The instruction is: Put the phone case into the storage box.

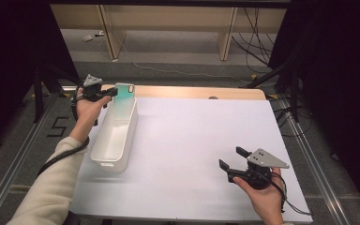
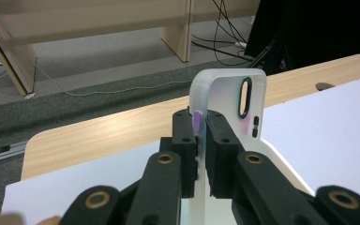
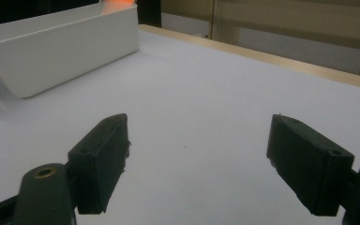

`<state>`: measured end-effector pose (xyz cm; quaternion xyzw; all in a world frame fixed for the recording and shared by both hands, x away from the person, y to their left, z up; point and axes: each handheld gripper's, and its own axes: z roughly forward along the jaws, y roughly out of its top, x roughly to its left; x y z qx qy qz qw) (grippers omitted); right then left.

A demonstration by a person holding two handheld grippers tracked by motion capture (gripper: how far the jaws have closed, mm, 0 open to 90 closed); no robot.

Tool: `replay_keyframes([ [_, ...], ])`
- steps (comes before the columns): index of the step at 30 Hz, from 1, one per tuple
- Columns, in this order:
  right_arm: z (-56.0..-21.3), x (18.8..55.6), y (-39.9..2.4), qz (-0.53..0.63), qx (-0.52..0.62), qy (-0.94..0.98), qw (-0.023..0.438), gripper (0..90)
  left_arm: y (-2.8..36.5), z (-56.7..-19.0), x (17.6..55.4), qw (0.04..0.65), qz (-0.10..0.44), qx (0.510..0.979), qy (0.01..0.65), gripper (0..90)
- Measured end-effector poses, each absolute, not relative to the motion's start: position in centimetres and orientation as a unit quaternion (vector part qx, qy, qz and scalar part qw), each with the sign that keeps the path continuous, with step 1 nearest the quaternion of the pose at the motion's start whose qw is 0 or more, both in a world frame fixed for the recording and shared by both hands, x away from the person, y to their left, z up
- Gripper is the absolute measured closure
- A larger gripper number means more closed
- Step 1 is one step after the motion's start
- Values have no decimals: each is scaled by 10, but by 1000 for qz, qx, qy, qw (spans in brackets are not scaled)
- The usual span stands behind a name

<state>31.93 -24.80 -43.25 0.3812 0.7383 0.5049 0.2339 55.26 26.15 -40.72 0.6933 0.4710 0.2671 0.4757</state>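
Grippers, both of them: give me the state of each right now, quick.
Left gripper: jaws closed on the edge of the phone case, over the white bin.
Right gripper: jaws open, holding nothing, above the table.

Counter and room beyond the work

A white sheet (image 1: 192, 154) covers most of the counter (image 1: 192, 92), leaving a light wooden strip bare along the far edge, with a small dark hole (image 1: 213, 98) in it. Past that edge lies grey floor (image 1: 168, 51), crossed by a thin pale cable (image 1: 168, 71), and wooden shelf uprights (image 1: 228, 33) stand behind. Black cables (image 1: 253, 42) hang at the right. A small pale scrap (image 1: 88, 38), perhaps paper, lies on the floor far left.
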Motion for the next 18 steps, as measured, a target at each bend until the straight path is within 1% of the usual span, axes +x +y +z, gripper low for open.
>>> replay_keyframes([
  [6, -433, 320, -248, 503, 378, 739, 241, 224, 261, -408, 553, 476, 268, 692, 471, 830],
  [18, -433, 320, -249, 499, 378, 742, 240, 224, 262, -409, 553, 474, 269, 694, 471, 827],
])
